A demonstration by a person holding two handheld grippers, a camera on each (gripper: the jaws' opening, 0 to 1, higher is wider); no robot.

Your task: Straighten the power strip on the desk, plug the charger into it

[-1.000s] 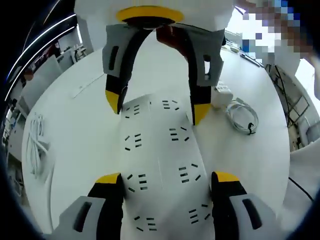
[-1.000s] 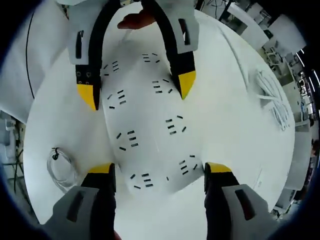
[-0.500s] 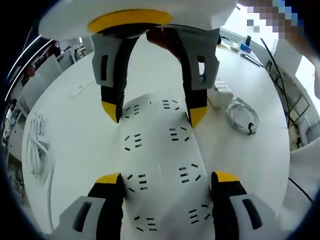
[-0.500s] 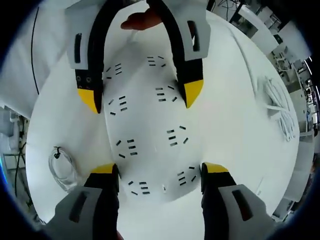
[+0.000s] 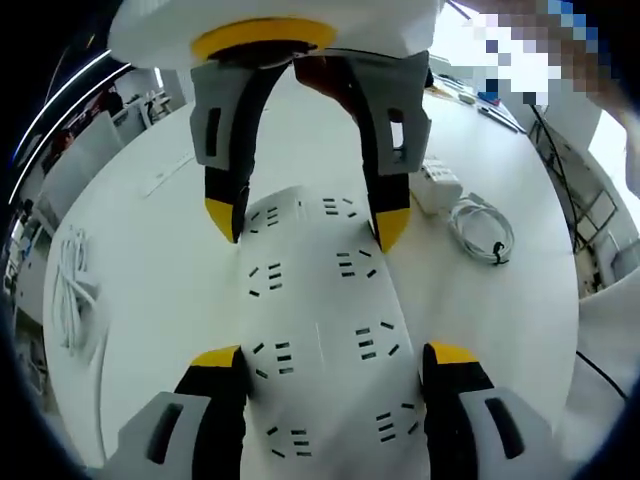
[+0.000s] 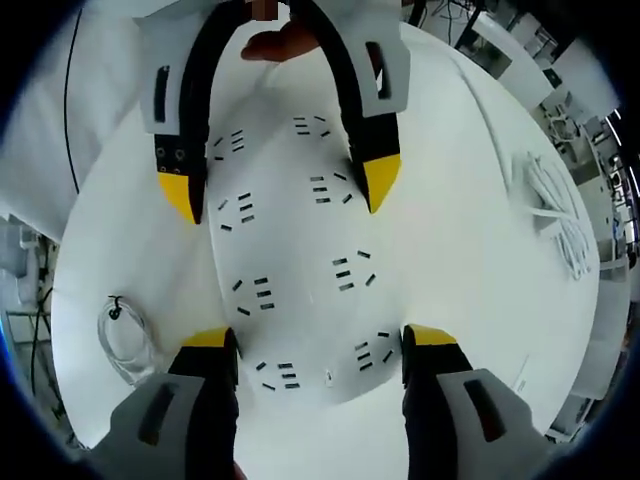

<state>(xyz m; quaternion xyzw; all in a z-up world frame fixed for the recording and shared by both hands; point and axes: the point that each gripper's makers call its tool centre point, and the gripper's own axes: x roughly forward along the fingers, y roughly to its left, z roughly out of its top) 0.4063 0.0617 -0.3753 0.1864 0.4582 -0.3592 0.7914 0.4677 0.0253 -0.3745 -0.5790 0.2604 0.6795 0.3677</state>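
While you hold both tools over the white power strip [image 5: 320, 340], your left hand-held gripper [image 5: 335, 365] has its jaws wide open, one yellow tip at each long edge of the strip near its close end, and it grips nothing. From the left gripper view the strip lies flat on the white worktop [image 5: 150, 290], with two rows of sockets running away from you. At the far end of the strip your right hand-held gripper [image 5: 308, 222] comes down from the top, also spread wide, with its tips just at the two edges; whether they touch the strip, you cannot tell. Beyond it, to the right, a white charger [image 5: 440, 188] rests on the worktop, and a coiled white cable [image 5: 485, 235] lies just beside it. Far at the left a bundle of white cables [image 5: 75, 290] lies near the edge.

From the right gripper view the same strip [image 6: 300, 270] runs between the open right hand-held gripper [image 6: 318, 345] near you and the left hand-held gripper [image 6: 280, 200] at the far end. A coiled cable [image 6: 125, 335] lies at the left, well apart from the strip.
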